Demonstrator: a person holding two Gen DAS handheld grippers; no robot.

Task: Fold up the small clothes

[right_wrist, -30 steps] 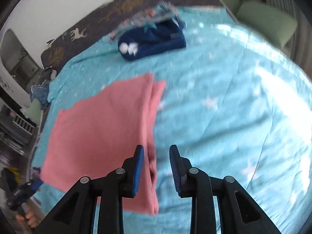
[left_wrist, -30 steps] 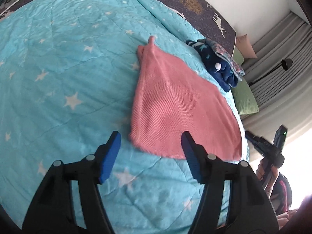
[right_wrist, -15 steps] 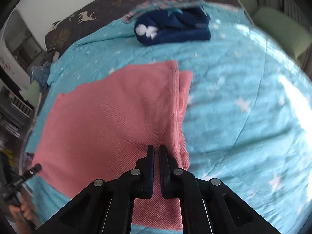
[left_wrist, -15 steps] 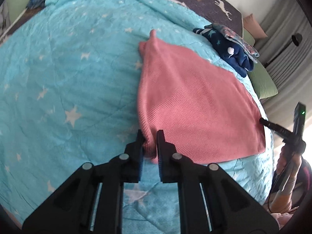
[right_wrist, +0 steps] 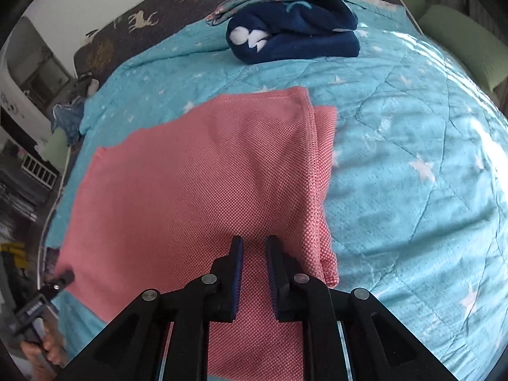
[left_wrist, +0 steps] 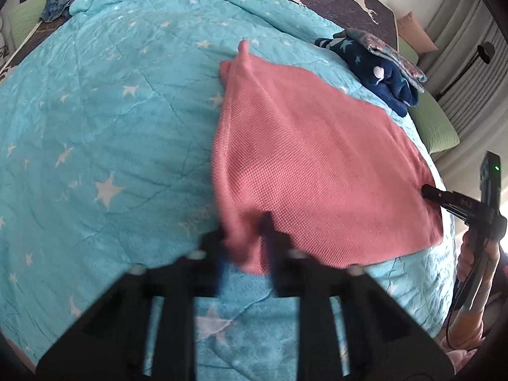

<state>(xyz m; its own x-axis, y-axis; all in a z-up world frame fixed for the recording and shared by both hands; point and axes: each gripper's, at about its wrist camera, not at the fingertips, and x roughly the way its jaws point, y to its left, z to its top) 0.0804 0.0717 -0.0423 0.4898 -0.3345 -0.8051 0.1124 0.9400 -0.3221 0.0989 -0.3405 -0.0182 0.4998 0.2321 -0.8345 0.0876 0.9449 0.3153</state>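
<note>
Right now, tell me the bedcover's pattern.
Turquoise bedcover with white stars, clearest in the left wrist view.

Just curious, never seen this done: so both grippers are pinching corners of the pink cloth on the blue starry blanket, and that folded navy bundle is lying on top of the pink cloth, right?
One slip: the navy bundle lies apart from the pink cloth, farther up the blue starry blanket, with bare blanket between them, as the right wrist view shows. The rest holds.

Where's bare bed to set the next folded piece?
Free: blue quilt left of the pink cloth, and to its right up to the green cushion. Crowded: navy pile by the headboard, and the cloth under both grippers.
</note>
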